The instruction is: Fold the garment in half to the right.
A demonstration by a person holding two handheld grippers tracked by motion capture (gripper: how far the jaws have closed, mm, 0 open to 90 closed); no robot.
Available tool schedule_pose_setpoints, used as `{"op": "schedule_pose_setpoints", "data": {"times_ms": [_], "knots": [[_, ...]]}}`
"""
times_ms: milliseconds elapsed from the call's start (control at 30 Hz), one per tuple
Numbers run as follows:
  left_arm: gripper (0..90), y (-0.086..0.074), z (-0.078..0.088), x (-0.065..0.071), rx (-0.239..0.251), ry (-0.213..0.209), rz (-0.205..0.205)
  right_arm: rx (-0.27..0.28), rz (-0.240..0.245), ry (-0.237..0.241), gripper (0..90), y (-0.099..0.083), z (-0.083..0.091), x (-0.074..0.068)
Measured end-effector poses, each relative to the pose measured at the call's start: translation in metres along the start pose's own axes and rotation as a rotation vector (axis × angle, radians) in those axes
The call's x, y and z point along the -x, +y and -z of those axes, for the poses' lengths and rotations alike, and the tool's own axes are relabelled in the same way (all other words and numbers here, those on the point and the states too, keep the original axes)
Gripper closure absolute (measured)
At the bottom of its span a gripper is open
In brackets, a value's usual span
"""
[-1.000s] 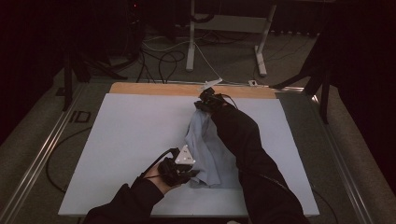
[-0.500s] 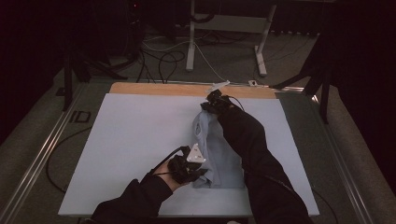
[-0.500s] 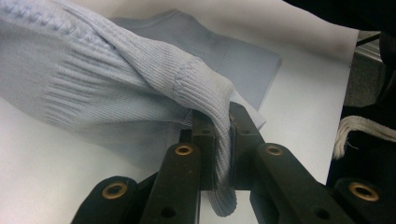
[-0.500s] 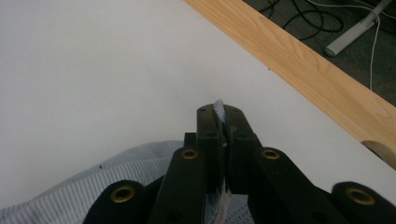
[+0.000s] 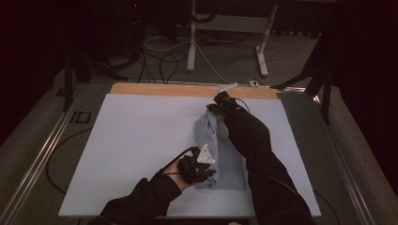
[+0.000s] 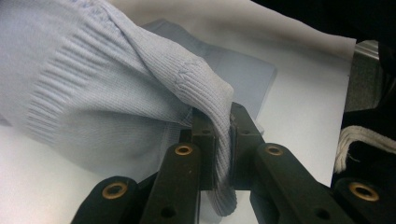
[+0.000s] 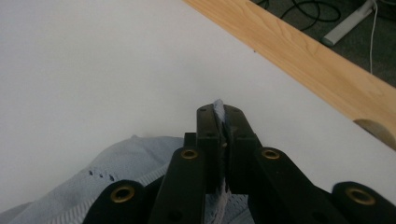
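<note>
Both your left gripper (image 6: 223, 140) and right gripper (image 7: 223, 140) clamp the sweater (image 5: 220, 150); pull unevenly and 1 thin knit edge slips free.

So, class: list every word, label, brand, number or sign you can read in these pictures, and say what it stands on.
None can be read.
Pale blue knitted garment: knit texture, no tag or print in sight.
White table top and light wooden strip at its far edge: no writing.
Black gripper jaws: brass rivets, no markings.
Small dark mark beside the table: too small to read.
</note>
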State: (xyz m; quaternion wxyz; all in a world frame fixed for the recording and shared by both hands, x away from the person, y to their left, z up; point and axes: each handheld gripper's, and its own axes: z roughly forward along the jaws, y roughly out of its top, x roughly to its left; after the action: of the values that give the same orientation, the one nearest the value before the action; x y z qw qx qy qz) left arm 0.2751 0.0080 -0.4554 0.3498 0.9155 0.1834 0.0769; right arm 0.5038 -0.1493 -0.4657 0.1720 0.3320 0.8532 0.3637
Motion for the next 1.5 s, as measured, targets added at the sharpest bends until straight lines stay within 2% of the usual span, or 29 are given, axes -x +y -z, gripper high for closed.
{"op": "schedule_pose_setpoints", "data": {"times_ms": [67,600,833,867,900,967,1067,1167,1200,1267,1333,1433,1500], "knots": [[85.0,0.001,-0.004,0.001,0.002,-0.007,0.008,-0.004,0.001,-0.003,86.9,-0.002,0.0,0.001],[85.0,0.011,-0.036,0.008,-0.045,0.0,-0.035,-0.023,-0.036,0.001,86.7,-0.024,-0.005,0.016],[84.9,0.014,-0.049,0.009,-0.067,-0.006,-0.04,-0.028,-0.069,-0.003,84.5,-0.031,-0.006,0.021],[84.9,0.014,-0.05,0.009,-0.065,-0.006,-0.038,-0.017,-0.079,-0.002,74.5,-0.032,-0.006,0.022],[84.9,0.015,-0.051,0.009,-0.068,-0.01,-0.038,-0.017,-0.079,-0.002,74.5,-0.032,-0.006,0.022],[84.9,0.014,-0.053,0.008,-0.07,-0.013,-0.035,0.004,-0.091,-0.006,64.1,-0.032,-0.003,0.024],[84.8,0.016,-0.057,0.009,-0.075,-0.022,-0.033,0.019,-0.113,-0.004,47.6,-0.029,0.002,0.026],[84.4,0.018,-0.06,0.011,-0.077,-0.028,-0.037,0.021,-0.119,-0.001,22.5,-0.028,0.005,0.027],[84.2,0.018,-0.06,0.011,-0.077,-0.028,-0.037,0.021,-0.119,-0.001,22.5,-0.028,0.005,0.027],[83.8,0.021,-0.061,0.014,-0.076,-0.028,-0.041,0.042,-0.148,-0.016,8.7,-0.029,0.008,0.029],[83.5,0.023,-0.063,0.015,-0.075,-0.032,-0.04,0.043,-0.161,-0.021,8.5,-0.03,0.01,0.031],[82.8,0.026,-0.065,0.017,-0.071,-0.04,-0.036,0.063,-0.177,0.0,8.5,-0.032,0.014,0.034],[80.7,0.029,-0.068,0.018,-0.073,-0.064,-0.036,0.069,-0.174,-0.003,8.5,-0.032,0.016,0.036]]}}
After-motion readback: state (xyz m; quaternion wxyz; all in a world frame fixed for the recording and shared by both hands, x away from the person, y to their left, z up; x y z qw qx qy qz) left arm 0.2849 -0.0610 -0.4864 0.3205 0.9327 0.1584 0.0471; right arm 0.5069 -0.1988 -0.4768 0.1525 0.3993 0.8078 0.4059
